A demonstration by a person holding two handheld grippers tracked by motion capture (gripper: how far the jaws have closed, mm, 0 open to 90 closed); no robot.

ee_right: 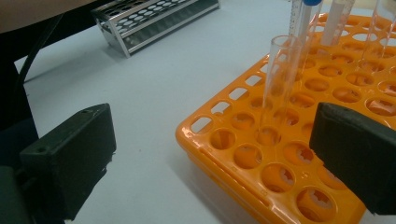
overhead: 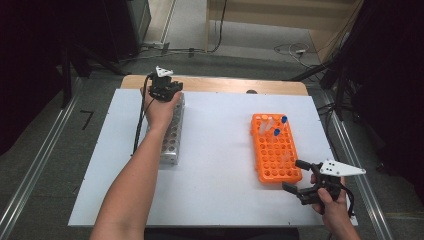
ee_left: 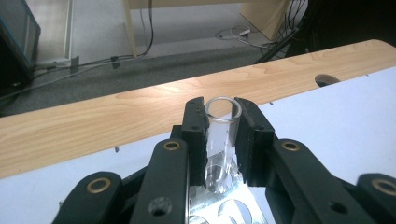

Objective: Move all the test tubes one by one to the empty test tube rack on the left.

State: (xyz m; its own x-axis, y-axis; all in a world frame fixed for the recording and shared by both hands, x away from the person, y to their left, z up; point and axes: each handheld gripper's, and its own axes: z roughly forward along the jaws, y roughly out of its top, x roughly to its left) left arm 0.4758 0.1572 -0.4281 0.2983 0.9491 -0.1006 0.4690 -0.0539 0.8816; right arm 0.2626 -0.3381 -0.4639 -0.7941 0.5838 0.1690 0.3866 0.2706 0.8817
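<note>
At the far end of the metal rack (overhead: pixel 171 131), left gripper (ee_left: pixel 219 128) pinches a clear glass tube (ee_left: pixel 219 140) over a hole, right gripper (overhead: pixel 304 181) gaping and empty beside the orange rack (overhead: pixel 275 148); tilt or over-squeeze risks jamming or cracking.

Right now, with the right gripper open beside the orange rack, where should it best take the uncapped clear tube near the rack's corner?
Probably grip the clear tube on its bare upper length, well above the orange rack. It stands upright in a well, so come level from the rack's near edge, the right gripper closing across its round wall, then lift straight up.
</note>
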